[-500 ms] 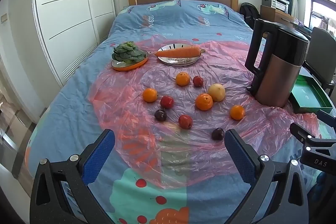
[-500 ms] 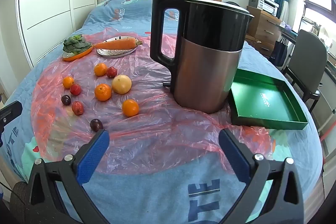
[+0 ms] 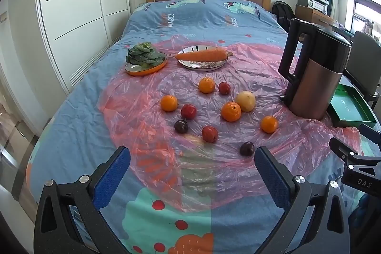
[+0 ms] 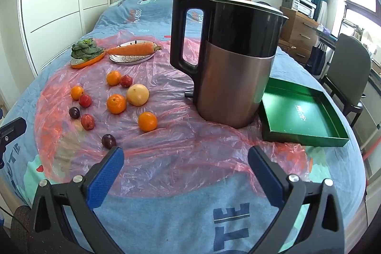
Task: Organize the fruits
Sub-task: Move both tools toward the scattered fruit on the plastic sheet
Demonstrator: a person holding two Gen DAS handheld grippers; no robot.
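Several loose fruits lie on a pink plastic sheet (image 3: 147, 154) on the bed: oranges (image 3: 231, 111) (image 4: 147, 121), red plums (image 3: 209, 134), dark plums (image 3: 247, 148) (image 4: 108, 141) and a pale yellow fruit (image 3: 246, 101) (image 4: 137, 94). A green tray (image 4: 302, 116) lies empty to the right of the kettle. My left gripper (image 3: 191, 179) is open and empty, near the bed's front, short of the fruits. My right gripper (image 4: 185, 173) is open and empty, in front of the kettle and tray.
A tall black and copper kettle (image 4: 228, 63) (image 3: 314, 73) stands between the fruits and the tray. An orange plate with greens (image 3: 145, 58) and a plate with a carrot (image 3: 202, 56) sit behind the fruits. A chair (image 4: 347, 73) stands at the right.
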